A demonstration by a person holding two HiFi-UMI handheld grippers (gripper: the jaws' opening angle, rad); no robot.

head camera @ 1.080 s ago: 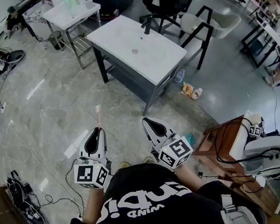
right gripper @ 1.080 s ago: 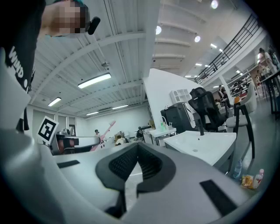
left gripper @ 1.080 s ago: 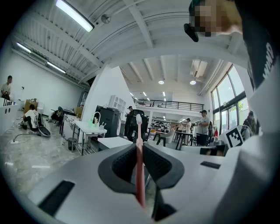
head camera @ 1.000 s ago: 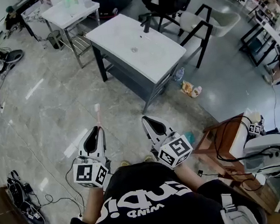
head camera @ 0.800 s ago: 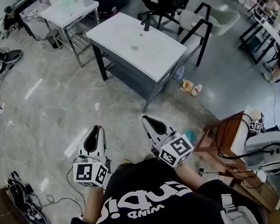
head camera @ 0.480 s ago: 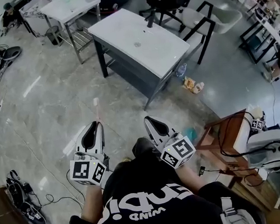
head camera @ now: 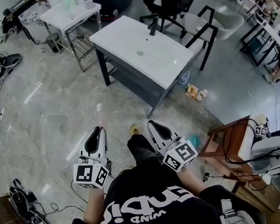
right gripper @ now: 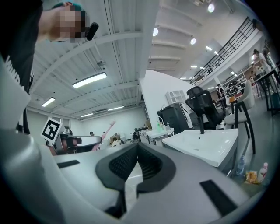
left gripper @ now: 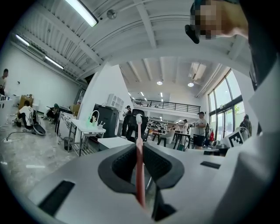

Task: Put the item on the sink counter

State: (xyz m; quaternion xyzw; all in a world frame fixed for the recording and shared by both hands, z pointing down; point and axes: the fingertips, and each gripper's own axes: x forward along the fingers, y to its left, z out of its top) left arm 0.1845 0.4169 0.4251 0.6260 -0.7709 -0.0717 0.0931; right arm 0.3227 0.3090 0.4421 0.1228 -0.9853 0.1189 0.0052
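My left gripper is shut on a pink toothbrush whose white bristle head points forward toward the sink. In the left gripper view the toothbrush stands upright between the dark pads, with the left gripper closed round its handle. The white sink counter on a dark frame, with a black faucet, stands a few steps ahead. My right gripper is shut with nothing in it; from the right gripper the sink counter lies ahead to the right and the toothbrush to the left.
A small white table with bottles stands behind the sink at the left, and black chairs behind it at the right. A bottle and packets lie on the floor by the sink's leg. A wooden stand with cables is at my right.
The person has stepped forward: a leg and foot now show between the grippers, and the sink sits a little lower in view. Both grippers keep their hold and pose.
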